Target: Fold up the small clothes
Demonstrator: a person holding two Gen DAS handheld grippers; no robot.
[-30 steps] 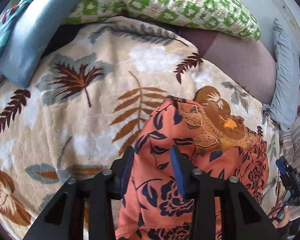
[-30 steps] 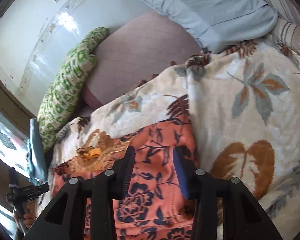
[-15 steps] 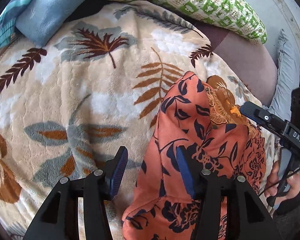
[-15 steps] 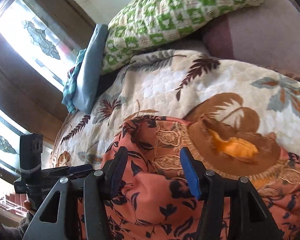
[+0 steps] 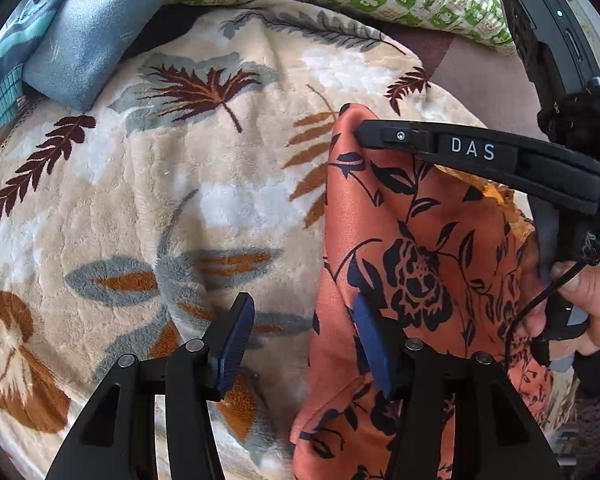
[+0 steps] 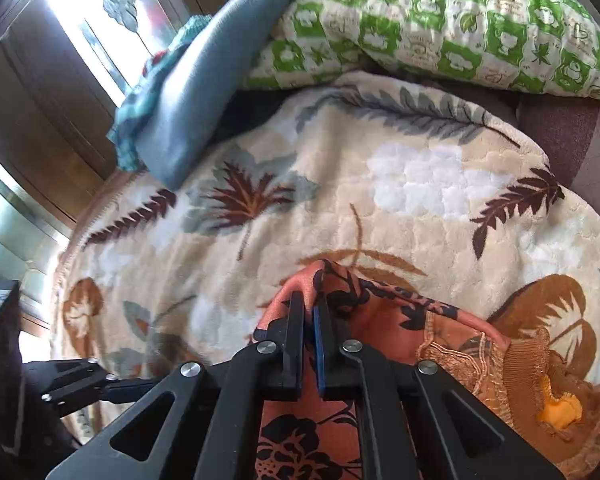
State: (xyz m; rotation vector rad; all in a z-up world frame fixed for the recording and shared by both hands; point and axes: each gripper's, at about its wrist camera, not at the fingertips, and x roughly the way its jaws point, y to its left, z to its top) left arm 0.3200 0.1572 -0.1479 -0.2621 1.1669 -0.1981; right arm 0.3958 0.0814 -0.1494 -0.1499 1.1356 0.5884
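Orange floral garment [image 5: 416, 240] is lying on the leaf-print blanket [image 5: 180, 200], bunched toward the blanket's right side in the L wrist view, w/ the embroidered neck part [image 6: 500, 364] off to the right in the R wrist view.

R gripper [image 6: 309, 320]: jaws have just been closing, now pinched together on the far corner fold of the garment; cloth is showing between the pads. L gripper [image 5: 306, 344]: jaws have been opening a bit and are standing apart, nothing clamped. Its right pad [image 5: 370, 344] is sitting against the garment's near edge, left pad over bare blanket.

To do this step well, I'd judge: L should be closing on the near edge before R is pulling, so the fold line is staying straight; carry the corner low, and keep the layers even, since thin slippery-looking fabric may be sliding out of a shallow pinch.

Pose: both grippers are pointing steeply down at the bed. R is reaching across in front of L, w/ the person's hand [image 5: 584, 300] gripping its handle at the right edge.
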